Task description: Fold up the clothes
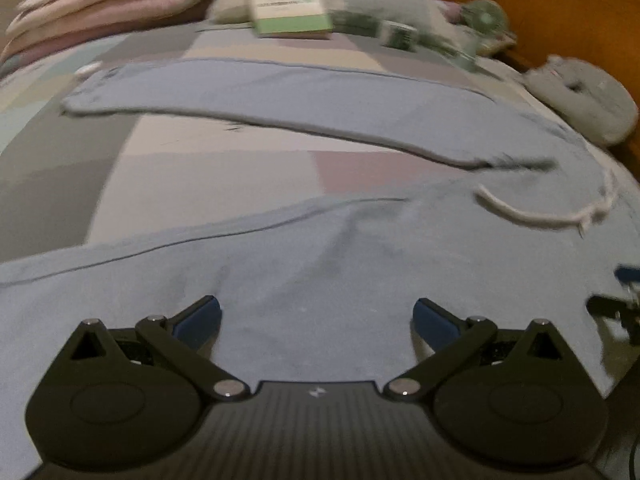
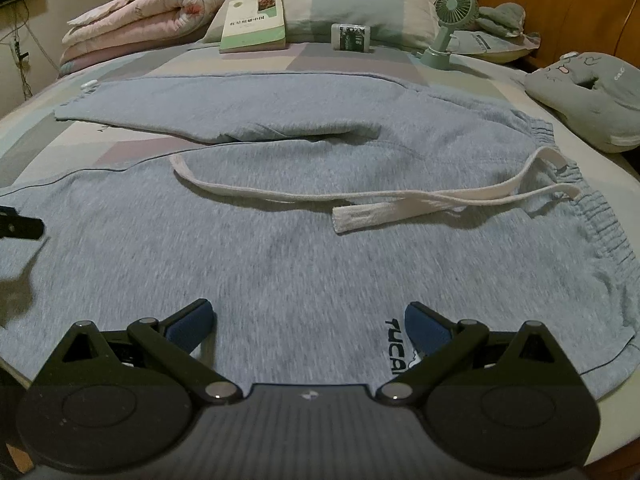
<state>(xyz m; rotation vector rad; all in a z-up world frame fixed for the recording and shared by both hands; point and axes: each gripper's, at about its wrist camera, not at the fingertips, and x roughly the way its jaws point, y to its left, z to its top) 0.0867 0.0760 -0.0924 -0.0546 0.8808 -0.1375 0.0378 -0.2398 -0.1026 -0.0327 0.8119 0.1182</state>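
Across the near half of the bed (image 2: 132,74), a pair of grey sweatpants (image 2: 304,248) is spread flat, the elastic waistband toward the right edge and both legs running toward the left edge. The near leg lies along the near edge; the far leg (image 1: 280,96) is angled apart from it, and patchwork bedding shows between them. This flat, opened-out layout is judged to be a preparation for folding one leg onto the other; no fold is yet made. A white drawstring (image 2: 400,200) lies loose on top of the fabric and is likely to need tucking before folding.

The left tool (image 1: 316,322) is held low over the near leg, its jaws parted and nothing between them. The right tool (image 2: 308,322) is positioned over the hip area beside the printed lettering, likewise released and empty. Neither is seen gripping cloth.

Along the head edge, a folded pink quilt (image 2: 136,20), a pillow (image 2: 340,4), a book (image 2: 254,20), a small box (image 2: 352,38) and a green handheld fan (image 2: 448,20) are noted, clear of the garment. A grey cat-face cushion (image 2: 592,96) rests at the right edge.

No containers are seen.
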